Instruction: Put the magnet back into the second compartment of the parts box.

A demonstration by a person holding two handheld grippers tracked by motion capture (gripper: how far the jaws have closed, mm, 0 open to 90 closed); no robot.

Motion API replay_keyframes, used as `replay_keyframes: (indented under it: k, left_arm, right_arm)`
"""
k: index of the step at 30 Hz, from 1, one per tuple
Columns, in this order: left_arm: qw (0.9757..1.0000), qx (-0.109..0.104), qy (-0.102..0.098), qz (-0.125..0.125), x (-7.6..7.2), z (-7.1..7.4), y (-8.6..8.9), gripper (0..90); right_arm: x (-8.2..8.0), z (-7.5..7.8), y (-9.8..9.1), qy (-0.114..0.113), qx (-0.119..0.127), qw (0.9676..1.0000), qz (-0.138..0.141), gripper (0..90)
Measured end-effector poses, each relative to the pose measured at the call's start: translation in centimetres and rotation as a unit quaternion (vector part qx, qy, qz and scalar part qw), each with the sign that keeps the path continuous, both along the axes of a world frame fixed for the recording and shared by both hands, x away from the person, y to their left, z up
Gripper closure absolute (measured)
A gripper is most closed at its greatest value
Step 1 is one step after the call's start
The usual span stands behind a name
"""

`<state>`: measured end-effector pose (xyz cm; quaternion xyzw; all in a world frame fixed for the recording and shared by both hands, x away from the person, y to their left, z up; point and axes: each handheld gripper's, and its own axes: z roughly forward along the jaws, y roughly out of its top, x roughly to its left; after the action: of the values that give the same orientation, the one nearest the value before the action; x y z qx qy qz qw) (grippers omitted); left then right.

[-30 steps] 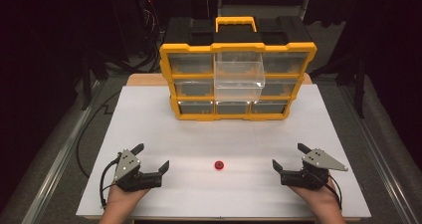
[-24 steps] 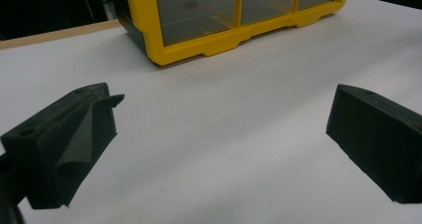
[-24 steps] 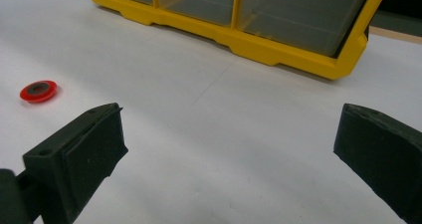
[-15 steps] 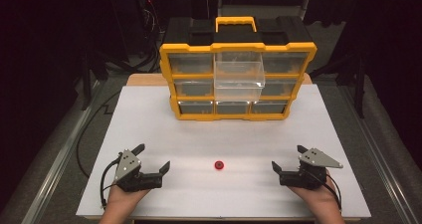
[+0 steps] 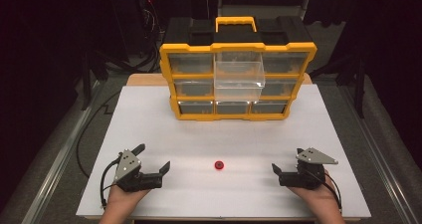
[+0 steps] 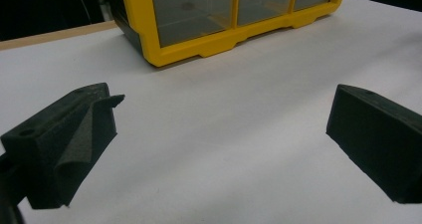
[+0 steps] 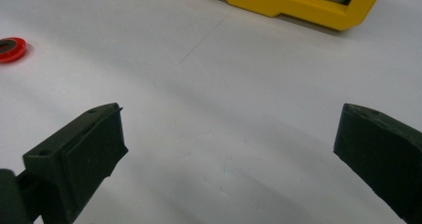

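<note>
Red plastic disc (image 5: 219, 165) lies ungrasped between the wide-open left gripper (image 5: 153, 159) and right gripper (image 5: 286, 165), so either must reach inward first.

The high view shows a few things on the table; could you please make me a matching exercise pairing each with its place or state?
Things:
1. red disc
2. clear drawer
3. left hand-held gripper
4. right hand-held gripper

Places or states:
A. pulled out from the middle of the yellow organiser
B. open, at the near right of the white table
C. lying alone on the table between the two grippers
D. open, at the near left of the table

Pairs: 1-C, 2-A, 3-D, 4-B
</note>
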<state>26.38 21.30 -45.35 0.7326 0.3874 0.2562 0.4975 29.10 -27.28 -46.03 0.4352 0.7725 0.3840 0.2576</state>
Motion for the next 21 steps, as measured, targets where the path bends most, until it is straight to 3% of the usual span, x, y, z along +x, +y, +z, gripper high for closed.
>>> replay_keyframes:
  k: [12, 21]
  left_arm:
    - [0.9999, -0.01, 0.004, -0.003, 0.11, 0.03, 0.09, 0.4]
    - [1.0, -0.003, -0.002, -0.008, 0.09, 0.01, -0.09, 0.4]
  right_arm:
    - [0.23, -0.55, 0.07, 0.034, -0.023, 0.9991, -0.001, 0.4]
    - [0.36, -0.63, 0.57, 0.042, -0.023, 0.9987, 0.014, 0.4]
